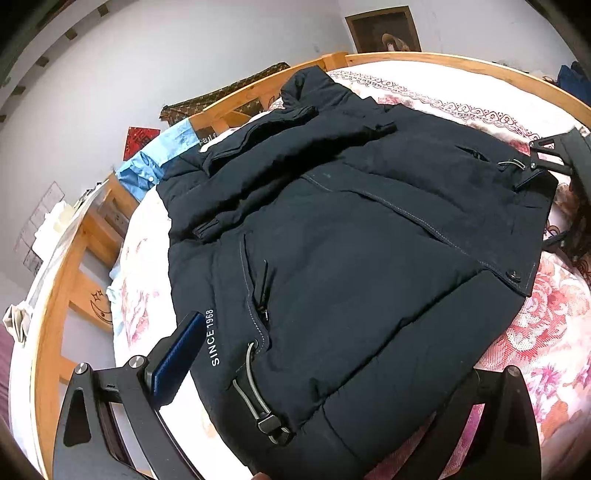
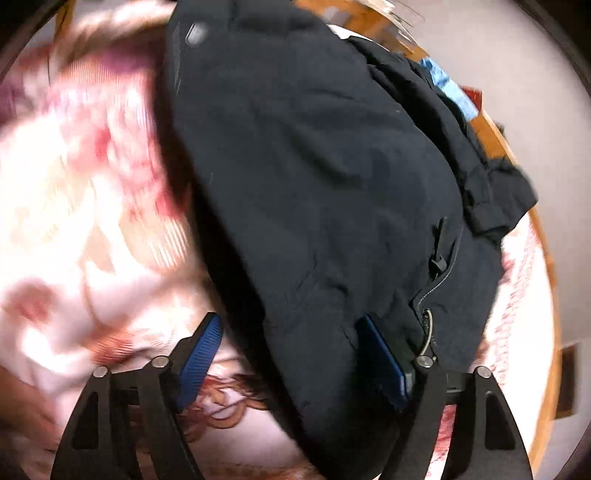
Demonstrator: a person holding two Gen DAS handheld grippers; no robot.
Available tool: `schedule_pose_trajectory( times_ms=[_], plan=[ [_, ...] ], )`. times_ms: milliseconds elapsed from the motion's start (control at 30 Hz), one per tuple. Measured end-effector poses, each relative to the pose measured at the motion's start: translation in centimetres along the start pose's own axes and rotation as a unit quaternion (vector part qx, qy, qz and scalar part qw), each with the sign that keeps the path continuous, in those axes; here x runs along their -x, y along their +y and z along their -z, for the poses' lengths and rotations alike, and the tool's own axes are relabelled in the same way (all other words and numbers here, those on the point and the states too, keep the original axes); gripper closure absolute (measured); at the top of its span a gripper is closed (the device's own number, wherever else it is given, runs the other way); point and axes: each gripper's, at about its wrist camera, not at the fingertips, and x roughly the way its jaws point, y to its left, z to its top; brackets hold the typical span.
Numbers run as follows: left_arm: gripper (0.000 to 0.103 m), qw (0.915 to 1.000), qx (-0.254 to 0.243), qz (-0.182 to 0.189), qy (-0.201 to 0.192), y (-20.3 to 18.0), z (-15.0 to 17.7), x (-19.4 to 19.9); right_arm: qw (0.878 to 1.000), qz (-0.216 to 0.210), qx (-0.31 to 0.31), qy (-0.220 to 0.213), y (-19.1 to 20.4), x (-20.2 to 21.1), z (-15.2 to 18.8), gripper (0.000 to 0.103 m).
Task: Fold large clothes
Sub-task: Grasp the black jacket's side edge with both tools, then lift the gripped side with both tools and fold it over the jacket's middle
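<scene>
A large dark navy padded jacket [image 1: 351,258] lies spread on a bed with a floral cover, its sleeves folded across the chest. It has "SINCE 1968" printed near the hem and a grey drawcord [image 1: 255,391]. My left gripper [image 1: 314,406] is open at the near hem corner, with the hem lying between its blue-padded fingers [image 1: 181,354]. My right gripper [image 2: 295,354] is open around the opposite hem edge of the jacket [image 2: 314,166]. It also shows in the left wrist view [image 1: 554,155] at the far right by the other drawcord.
A wooden bed frame [image 1: 55,295] rings the mattress. A light blue shirt [image 1: 162,155] and a brown patterned cloth [image 1: 229,96] hang over the rail at the back left. A framed picture [image 1: 384,31] hangs on the wall. The floral cover [image 1: 546,332] lies bare on the right.
</scene>
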Motion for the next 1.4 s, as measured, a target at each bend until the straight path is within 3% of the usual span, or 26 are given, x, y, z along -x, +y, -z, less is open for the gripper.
schedule_pose_trajectory(
  times_ms=[67,133,200,233,400,600,733,833,933,1067,1100,1200,1300,1400],
  plan=[
    [0.005,1.0,0.0,0.0,0.002,0.0,0.1,0.0,1.0,0.007,-0.022,-0.015,-0.5,0.7,0.0,0.038],
    [0.005,1.0,0.001,0.005,0.003,0.0,0.4,0.0,0.998,0.005,-0.054,-0.03,-1.8,1.4,-0.1,0.069],
    [0.005,0.9999,0.0,0.011,0.004,0.0,0.6,0.0,0.993,-0.007,-0.105,-0.055,-4.2,2.6,-0.3,0.085],
    [0.005,0.9998,0.0,0.017,0.006,0.0,0.7,0.0,0.99,-0.011,-0.123,-0.061,-5.2,2.8,-0.6,0.088],
    [0.005,0.9978,-0.041,0.052,0.005,-1.4,1.7,0.9,0.96,-0.068,-0.257,-0.087,-12.6,4.4,-3.0,0.091],
    [0.005,0.9967,-0.061,0.051,0.014,-3.0,2.7,0.6,0.947,-0.076,-0.287,-0.124,-15.7,6.5,-6.2,0.091],
    [0.005,0.9952,-0.094,0.016,0.021,-4.2,3.4,-0.1,0.942,-0.069,-0.3,-0.136,-16.8,7.5,-7.0,0.092],
    [0.005,0.9924,-0.114,-0.034,0.033,-4.5,4.0,-1.1,0.935,-0.073,-0.318,-0.142,-17.9,7.4,-7.1,0.092],
    [0.025,0.9943,-0.09,-0.049,0.032,-3.4,3.8,-1.4,0.937,-0.063,-0.31,-0.149,-18.1,7.6,-7.4,0.092],
    [0.063,0.9963,-0.058,-0.06,0.022,-1.5,3.2,-1.0,0.937,-0.064,-0.309,-0.152,-17.6,7.8,-6.9,0.092],
    [0.076,0.9969,-0.051,-0.058,0.011,-1.1,3.0,-0.6,0.936,-0.07,-0.309,-0.155,-17.4,7.9,-6.5,0.093],
    [0.093,0.9972,-0.037,-0.057,-0.033,-0.4,2.3,1.0,0.937,-0.087,-0.298,-0.162,-16.9,8.2,-5.0,0.095],
    [0.097,0.9967,-0.009,-0.04,-0.069,0.8,1.3,2.7,0.936,-0.109,-0.291,-0.167,-16.4,8.9,-3.9,0.096],
    [0.097,0.9967,0.018,-0.014,-0.079,2.6,-0.1,3.3,0.93,-0.122,-0.297,-0.177,-16.4,9.7,-3.0,0.097]
  ],
)
